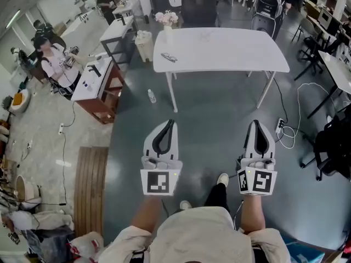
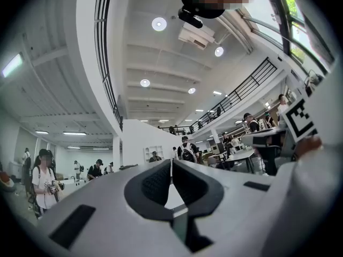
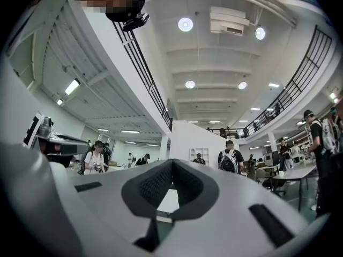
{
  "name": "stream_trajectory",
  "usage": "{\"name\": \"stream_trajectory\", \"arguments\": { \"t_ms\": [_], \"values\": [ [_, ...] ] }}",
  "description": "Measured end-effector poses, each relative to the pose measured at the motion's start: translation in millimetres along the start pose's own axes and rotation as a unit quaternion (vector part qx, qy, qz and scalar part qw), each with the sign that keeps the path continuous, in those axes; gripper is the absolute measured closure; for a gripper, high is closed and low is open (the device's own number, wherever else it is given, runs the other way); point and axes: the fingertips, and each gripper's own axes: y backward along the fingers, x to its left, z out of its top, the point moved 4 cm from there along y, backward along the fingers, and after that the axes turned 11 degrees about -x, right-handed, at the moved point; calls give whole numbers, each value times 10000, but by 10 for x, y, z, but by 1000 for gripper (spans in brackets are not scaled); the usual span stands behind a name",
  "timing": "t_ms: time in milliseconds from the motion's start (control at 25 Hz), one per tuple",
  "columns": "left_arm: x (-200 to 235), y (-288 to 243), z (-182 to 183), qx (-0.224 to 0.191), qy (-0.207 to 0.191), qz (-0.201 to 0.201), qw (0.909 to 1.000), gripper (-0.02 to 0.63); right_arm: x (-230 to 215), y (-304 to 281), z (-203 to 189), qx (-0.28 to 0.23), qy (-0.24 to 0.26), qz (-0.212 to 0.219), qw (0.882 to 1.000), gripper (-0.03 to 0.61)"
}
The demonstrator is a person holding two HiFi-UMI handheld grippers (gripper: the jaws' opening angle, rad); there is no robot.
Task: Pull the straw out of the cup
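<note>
1. Head view: left gripper [image 1: 171, 123] and right gripper [image 1: 256, 123] side by side, both jaws pressed together. White worktop [image 1: 230, 51] sits well ahead of them. Can't make out cup or straw.
2. Left gripper view: jaws meet, nothing pinched.
3. Right gripper view: jaws together, empty too.

On white table [image 1: 230, 51] a small dark object [image 1: 168, 57] — too small to identify, person's torso [image 1: 200, 234] cut off below

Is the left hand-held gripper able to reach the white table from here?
Probably not yet: the left hand-held gripper hangs over the floor, well short of the white table. Nothing blocks the way, though.
</note>
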Motion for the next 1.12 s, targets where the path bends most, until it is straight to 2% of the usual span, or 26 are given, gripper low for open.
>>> {"name": "stream_trajectory", "arguments": {
  "t_ms": [400, 760, 1120],
  "values": [
    [-573, -1155, -200, 21, -142, -237, 9996, 603, -1074, -588, -349, -25, -222, -293, 9993, 577],
    [-1149, -2155, -416, 252, -203, -80, 9994, 603, -2150, -1118, -707, 218, -348, -187, 9990, 577],
    [-1647, -2941, -561, 248, -409, -18, 9989, 603, -3014, -1505, -985, 191, -317, -109, 9993, 577]
  ]
}}
